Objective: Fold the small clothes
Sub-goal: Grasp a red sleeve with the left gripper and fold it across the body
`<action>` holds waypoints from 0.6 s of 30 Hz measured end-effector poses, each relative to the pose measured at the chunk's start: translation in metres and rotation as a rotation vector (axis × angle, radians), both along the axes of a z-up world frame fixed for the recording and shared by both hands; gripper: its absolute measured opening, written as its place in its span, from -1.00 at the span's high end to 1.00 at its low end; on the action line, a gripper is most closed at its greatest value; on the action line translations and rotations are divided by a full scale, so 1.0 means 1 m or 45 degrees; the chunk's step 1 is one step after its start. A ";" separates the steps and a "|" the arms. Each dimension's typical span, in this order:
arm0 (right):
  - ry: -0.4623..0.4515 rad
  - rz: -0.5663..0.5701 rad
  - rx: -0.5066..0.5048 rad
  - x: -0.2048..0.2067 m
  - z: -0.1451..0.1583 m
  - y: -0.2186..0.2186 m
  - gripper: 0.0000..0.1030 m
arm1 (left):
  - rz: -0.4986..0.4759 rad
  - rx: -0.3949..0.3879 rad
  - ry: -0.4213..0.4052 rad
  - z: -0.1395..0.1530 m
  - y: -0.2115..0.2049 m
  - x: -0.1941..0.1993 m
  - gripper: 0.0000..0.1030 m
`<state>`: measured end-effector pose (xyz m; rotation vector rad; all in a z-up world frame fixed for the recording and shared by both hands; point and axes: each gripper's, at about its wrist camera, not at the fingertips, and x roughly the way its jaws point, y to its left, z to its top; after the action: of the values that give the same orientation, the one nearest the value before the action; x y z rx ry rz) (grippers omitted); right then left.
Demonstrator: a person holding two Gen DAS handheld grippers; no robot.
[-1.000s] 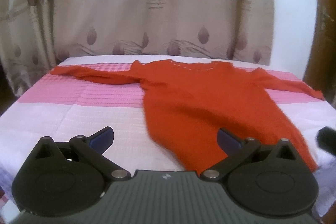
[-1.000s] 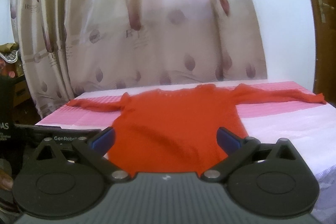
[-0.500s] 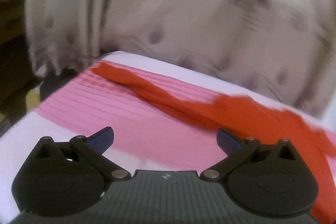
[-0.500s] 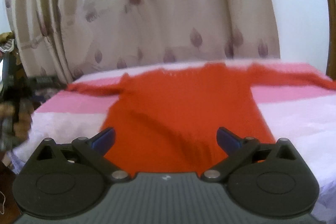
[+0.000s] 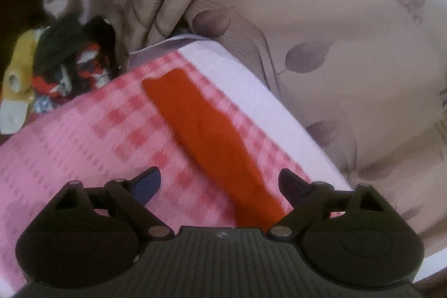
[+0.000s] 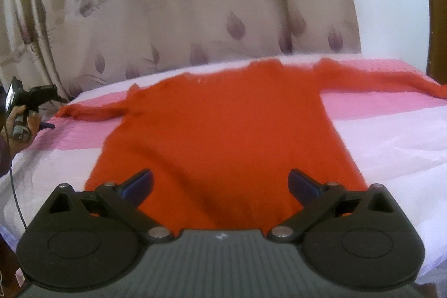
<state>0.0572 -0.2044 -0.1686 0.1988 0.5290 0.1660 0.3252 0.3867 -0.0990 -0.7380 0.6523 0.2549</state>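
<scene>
Both claws gape wide with nothing between their fingers. Our left gripper [image 5: 219, 182] fills the bottom of the left wrist view, its blue-padded tips spread far apart above the pink checked cloth [image 5: 83, 136]. Running diagonally from the upper middle of that frame down to the lower centre is one long sleeve [image 5: 206, 130] of the red sweater, lying flat on the cloth; its lower part passes between our spread fingers, nearer the right one, and we cannot tell whether either tip touches it. A beige leaf-print curtain [image 5: 321, 18] takes up the right and top of the frame, and a blurred heap of dark and patterned things [image 5: 64, 60] sits at the left edge.

Our right gripper [image 6: 220, 185] sits at the bottom of the right wrist view, likewise spread wide and holding nothing. The red sweater [image 6: 223, 130] lies face up across the centre of that frame on the pink and white bedcover [image 6: 391, 141], body toward us, neckline toward the curtain, one sleeve stretched to the left edge and the other to the right edge. Its hem falls in the lower middle, behind the gripper's fingers. At the far left of the frame our left hand [image 6: 21, 122] grips the other tool's handle just beside the tip of the left sleeve.
</scene>
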 end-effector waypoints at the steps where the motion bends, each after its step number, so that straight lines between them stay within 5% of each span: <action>1: 0.015 -0.002 0.002 0.002 -0.002 -0.001 -1.00 | 0.003 0.001 0.002 0.001 0.001 0.006 -0.73; 3: 0.036 0.000 0.001 0.006 -0.005 0.000 -1.00 | -0.001 -0.004 0.013 0.001 0.003 0.018 -0.71; 5: 0.041 0.000 -0.006 0.008 -0.007 0.000 -1.00 | 0.011 -0.002 -0.002 0.000 0.005 0.026 -0.47; 7: 0.045 0.001 -0.008 0.011 -0.008 0.001 -1.00 | 0.026 0.010 0.036 -0.002 0.005 0.033 0.93; 11: 0.060 0.008 -0.004 0.013 -0.009 0.002 -1.00 | 0.113 0.017 -0.013 -0.003 0.006 0.018 0.91; 18: 0.020 -0.001 0.015 0.007 -0.004 -0.003 -1.00 | 0.199 0.079 -0.167 0.036 -0.004 -0.066 0.91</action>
<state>0.0640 -0.2073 -0.1722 0.2120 0.5440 0.1673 0.2597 0.3831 -0.0632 -0.7404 0.4607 0.3652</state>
